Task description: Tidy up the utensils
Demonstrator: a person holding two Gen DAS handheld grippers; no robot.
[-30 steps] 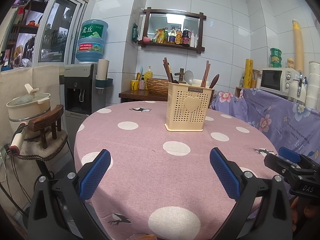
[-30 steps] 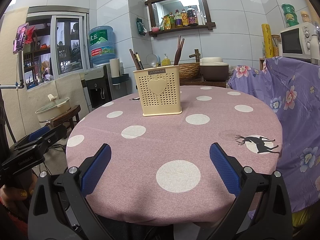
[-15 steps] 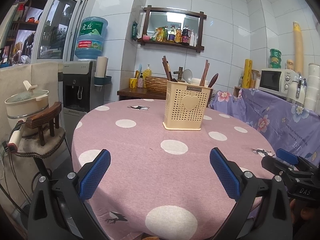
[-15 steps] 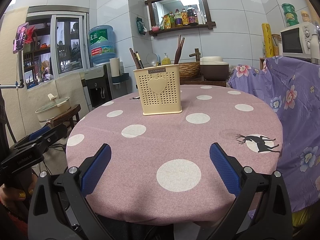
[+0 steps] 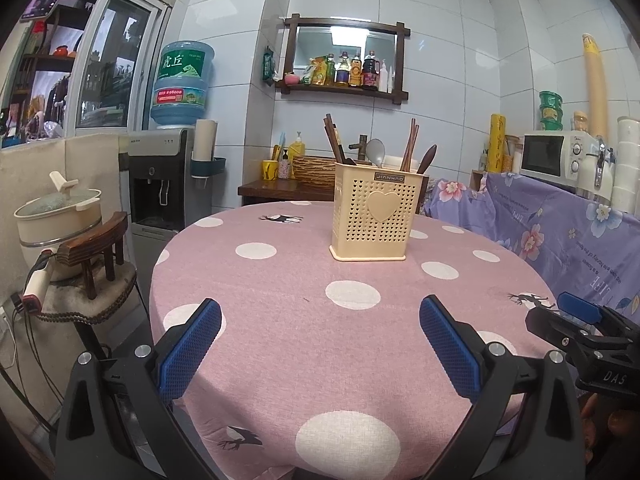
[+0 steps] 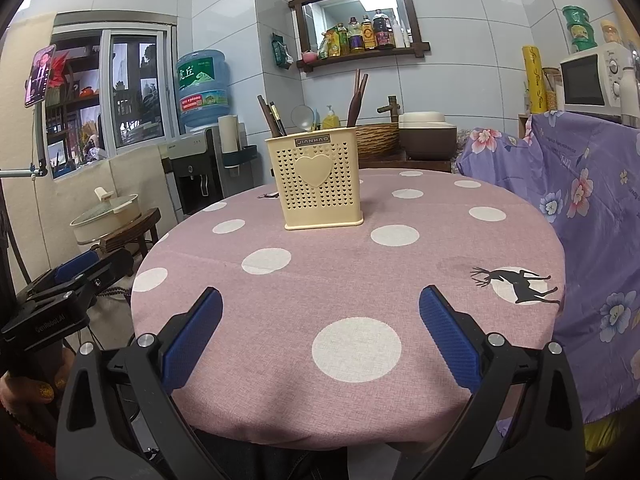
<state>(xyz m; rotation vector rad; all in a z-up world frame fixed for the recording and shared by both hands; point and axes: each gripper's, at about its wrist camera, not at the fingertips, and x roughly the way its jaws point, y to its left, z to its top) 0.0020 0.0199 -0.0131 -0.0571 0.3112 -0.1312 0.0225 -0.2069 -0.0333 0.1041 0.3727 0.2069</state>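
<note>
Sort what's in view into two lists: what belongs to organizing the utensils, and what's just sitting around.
For the job:
- cream perforated plastic utensil holder with a heart
- dark wooden chopsticks
- silver metal spoon
- open left gripper
- open right gripper

Just around:
- white microwave
- blue water jug
- cream lidded pot

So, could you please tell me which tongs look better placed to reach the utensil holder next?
Neither clearly. The left tongs and right tongs are both open, empty and back at the table's near edge, with the utensil holder standing roughly ahead of each.
</note>
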